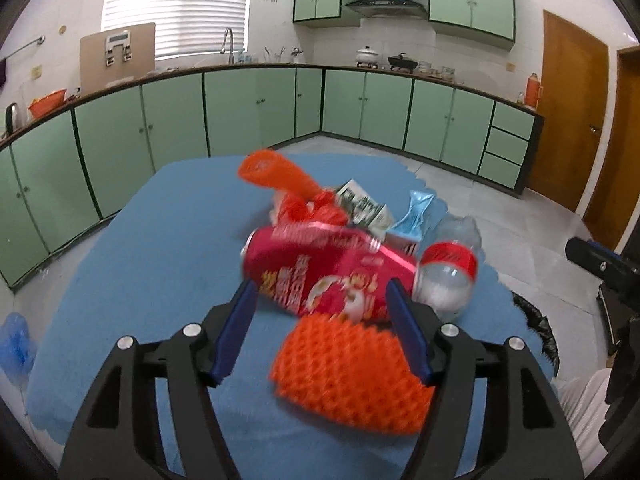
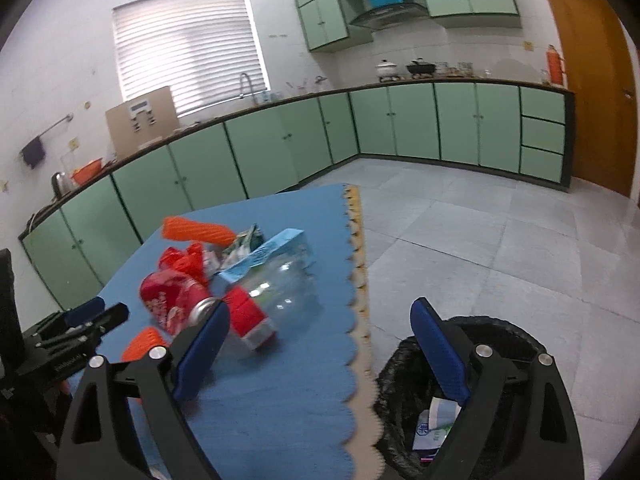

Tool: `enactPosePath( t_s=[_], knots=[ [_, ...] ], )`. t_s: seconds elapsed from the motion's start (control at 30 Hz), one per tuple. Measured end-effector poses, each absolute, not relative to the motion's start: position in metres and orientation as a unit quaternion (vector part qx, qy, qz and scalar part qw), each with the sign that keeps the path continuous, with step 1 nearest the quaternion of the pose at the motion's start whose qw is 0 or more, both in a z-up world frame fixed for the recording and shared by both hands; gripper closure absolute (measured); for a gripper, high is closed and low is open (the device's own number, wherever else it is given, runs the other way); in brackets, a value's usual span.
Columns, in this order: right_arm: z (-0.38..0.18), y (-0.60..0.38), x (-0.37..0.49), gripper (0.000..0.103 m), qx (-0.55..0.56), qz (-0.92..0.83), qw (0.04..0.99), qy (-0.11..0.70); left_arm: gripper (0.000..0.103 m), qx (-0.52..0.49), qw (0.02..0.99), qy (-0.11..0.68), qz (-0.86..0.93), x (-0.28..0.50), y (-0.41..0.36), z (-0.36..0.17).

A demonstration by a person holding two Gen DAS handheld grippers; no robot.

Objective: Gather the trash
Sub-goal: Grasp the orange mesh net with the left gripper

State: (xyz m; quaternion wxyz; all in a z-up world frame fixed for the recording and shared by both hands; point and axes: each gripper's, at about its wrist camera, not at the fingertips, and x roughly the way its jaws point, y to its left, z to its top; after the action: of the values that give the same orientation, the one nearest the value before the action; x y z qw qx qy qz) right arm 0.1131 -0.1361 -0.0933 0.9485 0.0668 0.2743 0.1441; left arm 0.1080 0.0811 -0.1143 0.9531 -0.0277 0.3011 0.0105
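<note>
A pile of trash lies on the blue mat (image 1: 132,272): a red can (image 1: 320,272), an orange foam net (image 1: 352,372), a clear plastic bottle with a red label (image 1: 448,268), a red plastic bag (image 1: 308,208), an orange foam sleeve (image 1: 276,172), a light blue carton (image 1: 416,220) and a small printed box (image 1: 360,202). My left gripper (image 1: 320,332) is open, its jaws on either side of the foam net, just short of the can. My right gripper (image 2: 320,340) is open and empty over the mat edge, above the black-lined bin (image 2: 404,372). The can (image 2: 172,300) and bottle (image 2: 280,288) also show in the right wrist view.
The bin stands on the tiled floor right of the mat and holds some packaging (image 2: 436,428). Green kitchen cabinets (image 1: 256,108) run along the far walls. A wooden door (image 1: 572,112) is at the right. A blue bag (image 1: 16,344) lies on the floor at the left.
</note>
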Motion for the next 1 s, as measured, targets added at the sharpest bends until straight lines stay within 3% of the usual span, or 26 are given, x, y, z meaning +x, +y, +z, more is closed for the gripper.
enactPosePath(
  t_s=[0.5,0.57,0.67,0.73,1.0],
  knots=[
    [-0.092,-0.108,0.1,0.013,0.024,0.155,0.948,0.278,0.027,-0.056,0.931,0.36,-0.011,0.104,0.088,-0.166],
    [-0.095,-0.107,0.101,0.013,0.025,0.156,0.947,0.281,0.032,-0.062,0.931,0.359,-0.012,0.103,0.09,-0.169],
    [-0.097,-0.107,0.102,0.013,0.025,0.156,0.946,0.285,0.053,-0.07,0.93,0.359,-0.019,0.1,0.09,-0.168],
    [-0.099,-0.106,0.103,0.013,0.024,0.157,0.945,0.287,0.079,-0.062,0.934,0.35,-0.014,0.096,0.087,-0.165],
    [-0.104,-0.101,0.108,0.013,0.034,0.164,0.939,0.299,0.085,-0.077,0.943,0.323,0.003,0.086,0.093,-0.148]
  ],
)
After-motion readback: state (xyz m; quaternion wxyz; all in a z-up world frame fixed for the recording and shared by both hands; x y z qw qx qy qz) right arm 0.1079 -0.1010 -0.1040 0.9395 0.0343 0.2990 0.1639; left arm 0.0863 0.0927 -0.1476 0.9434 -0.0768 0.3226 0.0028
